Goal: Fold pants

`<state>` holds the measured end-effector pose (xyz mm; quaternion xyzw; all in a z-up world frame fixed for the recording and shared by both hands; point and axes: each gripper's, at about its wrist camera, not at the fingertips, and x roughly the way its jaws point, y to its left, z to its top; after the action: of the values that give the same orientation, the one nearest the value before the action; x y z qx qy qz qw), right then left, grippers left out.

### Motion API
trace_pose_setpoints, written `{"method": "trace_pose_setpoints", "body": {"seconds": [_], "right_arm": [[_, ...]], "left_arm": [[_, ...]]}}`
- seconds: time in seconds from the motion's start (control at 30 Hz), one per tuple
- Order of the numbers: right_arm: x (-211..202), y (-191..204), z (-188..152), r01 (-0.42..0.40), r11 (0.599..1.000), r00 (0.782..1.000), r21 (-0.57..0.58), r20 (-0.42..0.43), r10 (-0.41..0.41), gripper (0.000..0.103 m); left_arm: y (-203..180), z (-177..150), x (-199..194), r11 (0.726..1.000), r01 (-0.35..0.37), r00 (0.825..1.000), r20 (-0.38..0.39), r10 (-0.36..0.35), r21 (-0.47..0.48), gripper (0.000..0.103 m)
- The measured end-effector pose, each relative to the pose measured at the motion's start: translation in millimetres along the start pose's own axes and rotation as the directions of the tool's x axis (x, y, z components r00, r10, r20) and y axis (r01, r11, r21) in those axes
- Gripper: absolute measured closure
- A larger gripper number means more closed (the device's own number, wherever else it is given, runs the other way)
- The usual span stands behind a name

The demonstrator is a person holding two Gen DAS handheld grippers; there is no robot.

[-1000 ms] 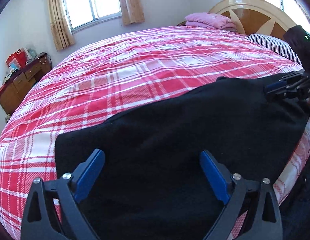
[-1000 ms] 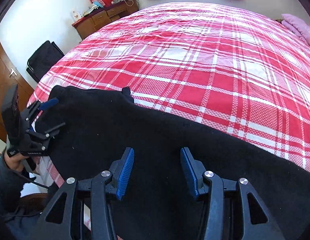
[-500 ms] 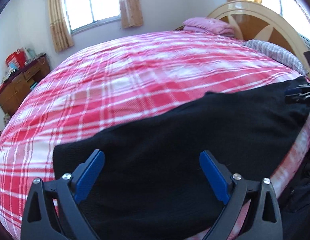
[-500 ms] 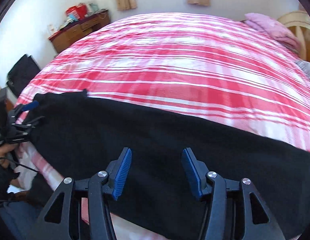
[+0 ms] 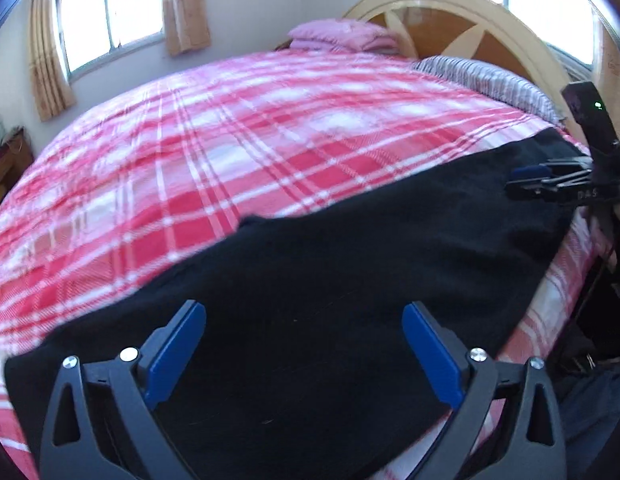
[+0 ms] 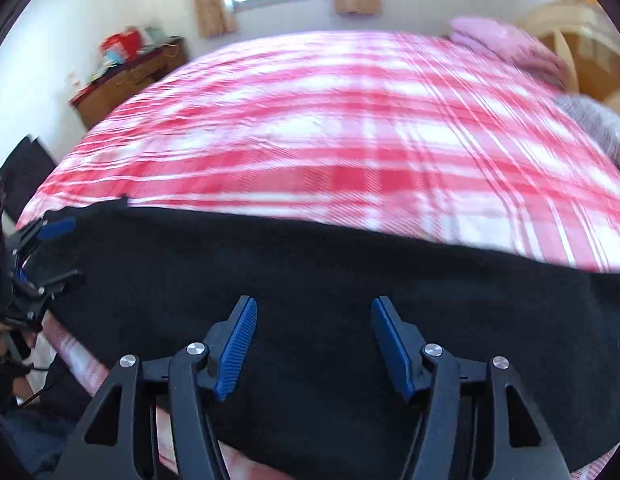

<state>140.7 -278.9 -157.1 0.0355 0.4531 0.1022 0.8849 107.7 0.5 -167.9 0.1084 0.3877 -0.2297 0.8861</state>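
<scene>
Black pants point(image 5: 329, 272) lie flat in a long band along the near edge of a bed with a red and white plaid cover point(image 5: 230, 140). They also show in the right wrist view point(image 6: 310, 272). My left gripper point(image 5: 304, 344) is open above the pants, holding nothing. My right gripper point(image 6: 313, 336) is open above the pants, holding nothing. Each gripper shows in the other's view: the right one point(image 5: 545, 182) at the far right end of the pants, the left one point(image 6: 38, 256) at the far left end.
A cream and brown headboard point(image 5: 469, 28), a striped pillow point(image 5: 485, 76) and folded pink bedding point(image 5: 341, 36) stand at the bed's head. A wooden dresser point(image 6: 130, 76) with clutter stands by the wall. A dark bag point(image 6: 22, 168) lies on the floor.
Both wrist views have swung and tilted, with motion blur. The pants lie in the same place on the bed. Both grippers stay open.
</scene>
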Motion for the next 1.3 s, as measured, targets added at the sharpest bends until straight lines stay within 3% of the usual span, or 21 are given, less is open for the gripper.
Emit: {"method": "trace_pose_setpoints", "body": {"seconds": [0.07, 0.17, 0.27, 0.37, 0.43, 0.6, 0.7, 0.77, 0.9, 1.0, 1.13, 1.23, 1.3], "right_arm": [[-8.5, -6.6, -0.1, -0.051, 0.999, 0.998, 0.016, 0.023, 0.051, 0.041], [-33.5, -11.7, 3.2, -0.062, 0.998, 0.996, 0.021, 0.068, 0.061, 0.041], [-71.0, -37.8, 3.8, -0.014, 0.998, 0.988, 0.063, 0.157, 0.004, 0.041], [-112.4, -91.6, -3.2, 0.01, 0.978, 0.972, 0.208, 0.227, -0.058, 0.041], [-140.9, -135.5, -16.2, 0.023, 0.942, 0.958, 0.336, 0.261, -0.116, 0.041], [-193.9, -233.3, -59.1, 0.057, 0.786, 0.929, 0.616, 0.255, -0.267, 0.041], [-199.6, -273.0, -77.8, -0.007, 0.728, 0.957, 0.686, 0.215, -0.193, 0.041], [-201.4, -286.3, -87.7, -0.006, 0.708, 0.958, 0.706, 0.206, -0.198, 0.041], [-192.4, -296.3, -99.5, 0.005, 0.707, 0.967, 0.707, 0.177, -0.184, 0.041], [-190.8, -295.6, -106.8, -0.035, 0.724, 0.961, 0.689, 0.221, -0.165, 0.041], [-191.6, -294.8, -109.4, -0.141, 0.719, 0.954, 0.68, 0.288, -0.085, 0.052], [-188.5, -292.7, -107.8, -0.068, 0.728, 0.958, 0.683, 0.248, -0.143, 0.052], [-188.1, -294.4, -108.9, -0.061, 0.728, 0.949, 0.683, 0.266, -0.17, 0.054]], "left_arm": [[-5.0, -5.5, 8.0, 1.0, 0.006, 1.0, -0.02, -0.007, -0.003, 0.002], [-8.2, -10.3, 5.6, 1.0, -0.009, 1.0, -0.016, 0.01, 0.03, 0.002], [5.9, -10.8, -1.1, 1.0, -0.024, 1.0, -0.005, 0.024, -0.013, 0.002], [25.0, -9.2, -7.8, 0.997, -0.043, 0.999, 0.013, 0.044, -0.069, 0.002], [38.8, -7.0, -16.3, 0.992, -0.093, 0.995, 0.034, 0.096, -0.083, 0.002], [71.1, -3.8, -30.8, 0.972, -0.214, 0.974, 0.057, 0.221, -0.1, 0.002], [96.4, -10.2, -39.3, 0.954, -0.259, 0.963, 0.043, 0.268, -0.153, 0.002], [113.7, -16.0, -43.8, 0.938, -0.289, 0.954, 0.027, 0.3, -0.194, 0.002], [141.4, -25.2, -55.2, 0.902, -0.345, 0.931, 0.024, 0.363, -0.26, 0.002], [162.0, -35.0, -54.3, 0.871, -0.388, 0.915, -0.013, 0.403, -0.301, 0.002], [187.4, -49.3, -49.0, 0.847, -0.341, 0.934, -0.042, 0.356, -0.407, 0.002], [197.7, -58.1, -41.6, 0.839, -0.243, 0.966, -0.046, 0.254, -0.487, 0.002], [194.5, -59.8, -40.6, 0.841, -0.242, 0.966, -0.044, 0.253, -0.484, 0.002]]}}
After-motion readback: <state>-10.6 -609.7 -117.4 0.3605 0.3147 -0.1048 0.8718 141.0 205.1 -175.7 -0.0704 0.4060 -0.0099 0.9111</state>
